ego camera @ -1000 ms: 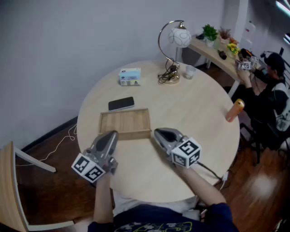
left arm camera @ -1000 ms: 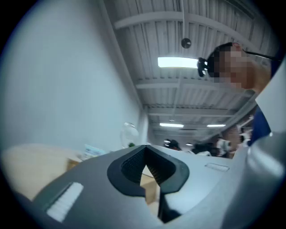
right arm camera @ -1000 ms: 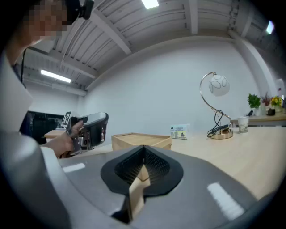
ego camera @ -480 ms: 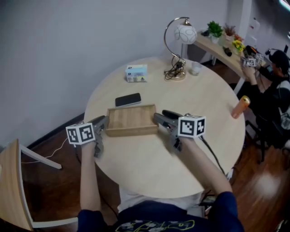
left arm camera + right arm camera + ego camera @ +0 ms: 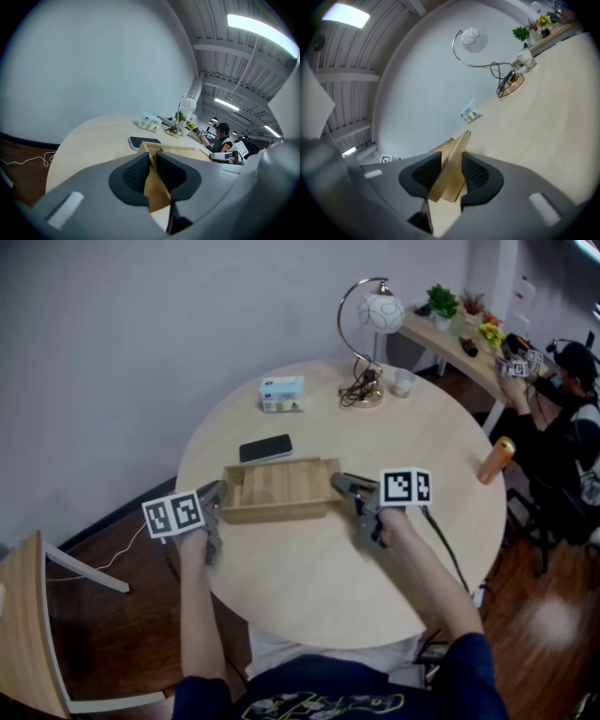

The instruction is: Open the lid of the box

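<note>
Pale round worktop [image 5: 309,596] against a grey wall, with the wooden box [image 5: 281,486] lying flat across its middle, spanning the space between the two sets of jaws. A second ago both grippers sat in front of the box's near side. Now the left gripper [image 5: 218,495] is at its left end and the right gripper [image 5: 341,484] at its right end. The left jaws are clamped on a thin wooden edge that runs straight between their pads. The right jaws are closing on the opposite end, and wood fills the gap between those pads. A phone [image 5: 264,447] lies just beyond the box, clear of both jaws. With the box braced at both ends and its top panel flat, the lid looks unopened, and I judge the opening is about to start.
</note>
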Demonstrator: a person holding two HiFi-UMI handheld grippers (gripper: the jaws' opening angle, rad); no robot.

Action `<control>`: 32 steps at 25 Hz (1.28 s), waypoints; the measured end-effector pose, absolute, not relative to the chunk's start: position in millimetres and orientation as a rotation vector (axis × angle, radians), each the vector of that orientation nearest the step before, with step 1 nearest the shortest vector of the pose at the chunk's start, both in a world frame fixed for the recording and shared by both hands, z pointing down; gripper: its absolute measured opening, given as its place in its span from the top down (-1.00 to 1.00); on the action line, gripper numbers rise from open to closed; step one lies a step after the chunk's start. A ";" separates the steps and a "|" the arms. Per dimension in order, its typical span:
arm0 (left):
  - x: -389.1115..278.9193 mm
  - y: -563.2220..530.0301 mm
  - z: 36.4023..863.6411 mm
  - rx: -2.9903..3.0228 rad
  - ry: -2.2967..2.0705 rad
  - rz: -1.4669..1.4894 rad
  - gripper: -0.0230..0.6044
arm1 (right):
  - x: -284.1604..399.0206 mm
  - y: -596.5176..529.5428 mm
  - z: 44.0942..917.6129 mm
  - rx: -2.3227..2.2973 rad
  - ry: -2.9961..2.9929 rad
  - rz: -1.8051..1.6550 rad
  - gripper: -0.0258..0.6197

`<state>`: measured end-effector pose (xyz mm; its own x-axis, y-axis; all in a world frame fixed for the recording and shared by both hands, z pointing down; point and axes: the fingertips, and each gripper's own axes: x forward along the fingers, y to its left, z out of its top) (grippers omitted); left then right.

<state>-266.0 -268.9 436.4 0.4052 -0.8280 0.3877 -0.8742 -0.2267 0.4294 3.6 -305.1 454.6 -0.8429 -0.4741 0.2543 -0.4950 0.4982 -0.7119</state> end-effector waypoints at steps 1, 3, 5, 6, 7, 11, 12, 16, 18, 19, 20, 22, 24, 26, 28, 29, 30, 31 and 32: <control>-266.2 -269.1 436.1 2.073 -1.448 0.092 0.77 | 20.1 -307.1 454.5 0.894 -2.701 1.317 0.54; -266.5 -269.2 435.4 2.071 -1.454 0.079 0.77 | 56.4 -310.3 454.4 0.955 -2.708 1.347 0.56; -267.1 -269.0 435.1 2.066 -1.461 0.074 0.78 | 88.6 -311.1 455.4 1.026 -2.708 1.370 0.58; -267.5 -269.0 435.2 2.064 -1.464 0.069 0.78 | 100.7 -310.8 455.5 1.062 -2.706 1.368 0.59; -268.0 -269.0 435.2 2.061 -1.466 0.060 0.78 | 110.1 -310.2 455.0 1.097 -2.704 1.354 0.60; -267.9 -269.5 435.1 2.051 -1.465 0.025 0.78 | 133.9 -306.9 450.6 1.232 -2.688 1.241 0.61; -267.7 -270.0 435.0 2.050 -1.469 0.024 0.78 | 138.5 -306.0 449.4 1.265 -2.683 1.208 0.61; -268.2 -271.4 434.3 2.077 -1.473 0.009 0.78 | 157.8 -302.7 443.9 1.394 -2.655 1.074 0.60; -273.0 -271.1 426.1 2.124 -1.499 -0.099 0.80 | 167.0 -299.6 438.1 1.457 -2.643 0.986 0.51; -279.5 -268.8 416.6 2.150 -1.531 -0.204 0.84 | 170.9 -297.1 433.3 1.489 -2.638 0.927 0.27; -287.3 -263.9 403.6 2.181 -1.573 -0.318 0.84 | 173.8 -293.6 426.5 1.519 -2.635 0.852 0.13; -291.5 -246.1 371.8 2.288 -1.658 -0.448 0.84 | 174.4 -282.6 407.7 1.560 -2.634 0.642 0.12; -259.4 -221.7 347.2 2.493 -1.647 -0.368 0.84 | 164.3 -264.8 385.9 1.542 -2.667 0.386 0.15; -196.1 -197.7 345.8 2.732 -1.455 -0.171 0.84 | 140.5 -237.8 365.0 1.442 -2.799 0.159 0.50; -131.4 -178.0 366.3 2.886 -1.202 0.015 0.84 | 104.3 -205.4 355.0 1.201 -3.032 0.052 0.92; -104.4 -169.8 379.7 2.934 -1.088 0.078 0.84 | 82.7 -189.9 356.6 1.024 -3.126 0.048 0.92; -81.2 -162.8 392.6 2.971 -0.982 0.117 0.84 | 60.4 -175.9 362.2 0.847 -3.169 0.045 0.92; -61.8 -157.0 404.3 3.000 -0.887 0.138 0.84 | 40.3 -164.2 372.9 0.696 -3.156 0.012 0.92; -46.6 -153.0 414.4 3.020 -0.814 0.153 0.85 | 23.8 -155.0 389.0 0.582 -3.098 -0.045 0.92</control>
